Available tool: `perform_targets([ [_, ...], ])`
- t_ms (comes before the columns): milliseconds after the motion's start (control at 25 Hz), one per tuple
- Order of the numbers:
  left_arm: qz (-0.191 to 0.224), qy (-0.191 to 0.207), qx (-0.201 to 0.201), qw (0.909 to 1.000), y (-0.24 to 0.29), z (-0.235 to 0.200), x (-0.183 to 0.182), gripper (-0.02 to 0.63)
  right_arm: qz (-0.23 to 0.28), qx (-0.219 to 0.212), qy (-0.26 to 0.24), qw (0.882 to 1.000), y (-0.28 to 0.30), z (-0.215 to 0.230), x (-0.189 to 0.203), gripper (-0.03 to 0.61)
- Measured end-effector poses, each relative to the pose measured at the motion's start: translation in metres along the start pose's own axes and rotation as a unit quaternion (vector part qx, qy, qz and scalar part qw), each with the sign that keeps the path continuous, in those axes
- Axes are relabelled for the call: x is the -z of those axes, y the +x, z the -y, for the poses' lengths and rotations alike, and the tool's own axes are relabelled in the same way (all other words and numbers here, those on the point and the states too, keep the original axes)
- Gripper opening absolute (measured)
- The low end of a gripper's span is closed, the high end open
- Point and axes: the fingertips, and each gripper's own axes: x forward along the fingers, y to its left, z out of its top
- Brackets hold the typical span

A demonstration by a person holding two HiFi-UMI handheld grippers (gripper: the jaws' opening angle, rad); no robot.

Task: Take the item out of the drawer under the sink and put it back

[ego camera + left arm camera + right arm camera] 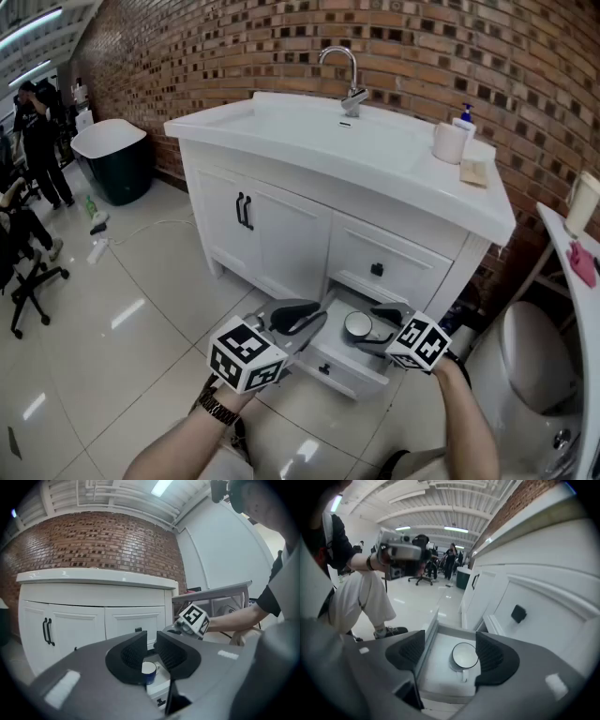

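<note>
The bottom drawer [323, 361] of the white sink cabinet stands pulled out. A mug, white inside and blue outside [355, 324] [464, 656] [149, 671], rests upright on the drawer's floor. My right gripper [373, 328] [451, 648] hovers over the drawer, open, with the mug low between its jaws and the pads clear of it. My left gripper [314, 317] [151, 639] hangs just left of the drawer with only a narrow slit between its jaws and nothing in them. The mug shows through that slit.
Above the open drawer is a shut drawer with a black knob [377, 270], and cabinet doors with black handles [244, 211] are to its left. A cup [449, 142] and a soap bottle stand on the counter. A toilet [530, 366] sits close on the right.
</note>
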Motion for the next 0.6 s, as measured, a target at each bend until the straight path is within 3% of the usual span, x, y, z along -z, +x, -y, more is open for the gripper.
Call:
perform_targets([
  [160,-0.003,-0.014,0.012,0.9998,0.008,0.008,0.001,0.083,-0.118,0.0,-0.035,0.992,0.041,0.017,0.047,0.394],
  [280,0.005,-0.02,0.025,0.9995,0.017,0.022,-0.009,0.083,-0.162,-0.021,-0.012,0.987,0.044,0.02,0.074,0.463],
  [400,0.017,-0.027,0.043,0.9986,0.03,0.034,-0.012,0.082,-0.204,-0.009,0.026,0.979,0.035,0.031,0.099,0.463],
  [480,0.018,-0.024,0.036,0.9989,0.025,0.023,-0.009,0.082,-0.216,-0.017,0.033,0.976,0.061,0.035,0.107,0.463],
  [600,0.013,-0.02,0.036,0.9991,0.022,0.013,0.001,0.082,-0.226,-0.004,0.01,0.974,0.085,0.043,0.106,0.391],
])
